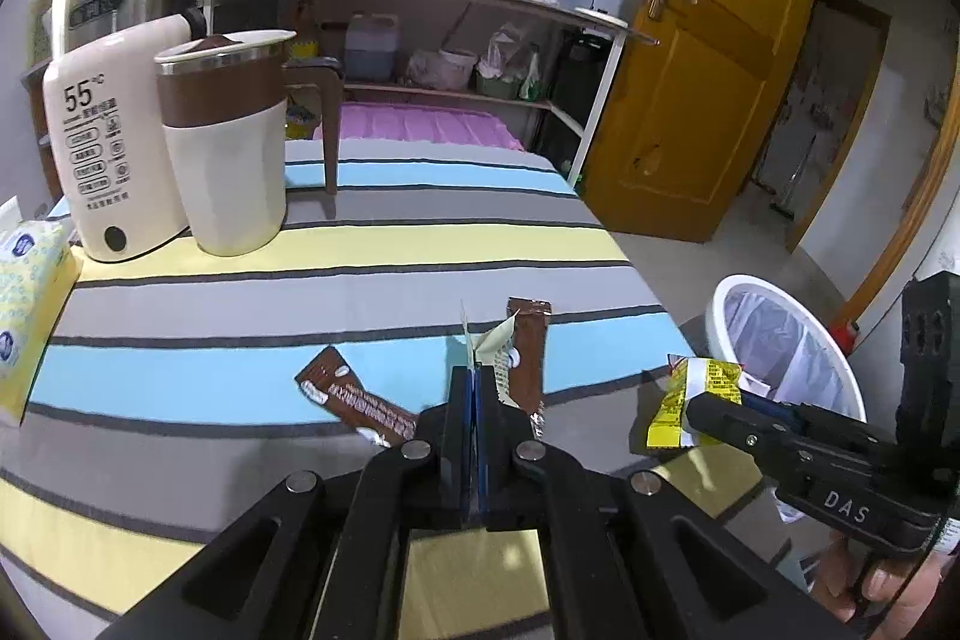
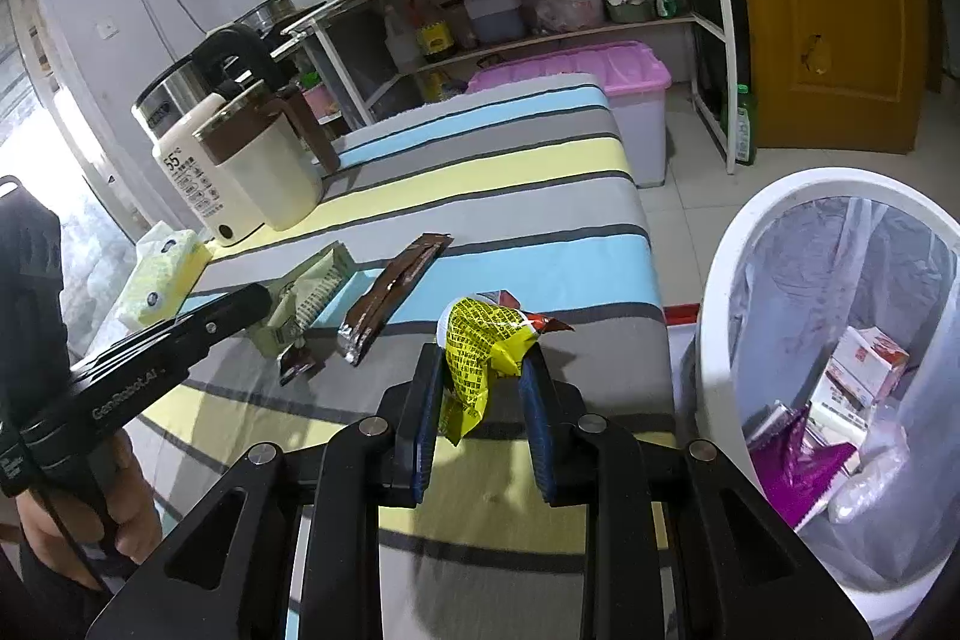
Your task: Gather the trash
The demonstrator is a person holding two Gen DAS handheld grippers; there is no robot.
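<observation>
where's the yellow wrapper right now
The yellow wrapper is pinched in the right gripper above the striped tablecloth's near right edge, just beside the white trash bin.

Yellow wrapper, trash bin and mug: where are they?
yellow wrapper (image 2: pixel 474 358), right wrist view, its crumpled middle.
trash bin (image 2: pixel 720 316), right wrist view, its white rim.
mug (image 1: pixel 231 172), left wrist view, its cream body.

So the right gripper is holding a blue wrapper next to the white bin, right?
Not quite. The wrapper in the right gripper is yellow, not blue; only the gripper's pads are blue. The right wrist view shows it, and the white bin is indeed just beside it.
</observation>
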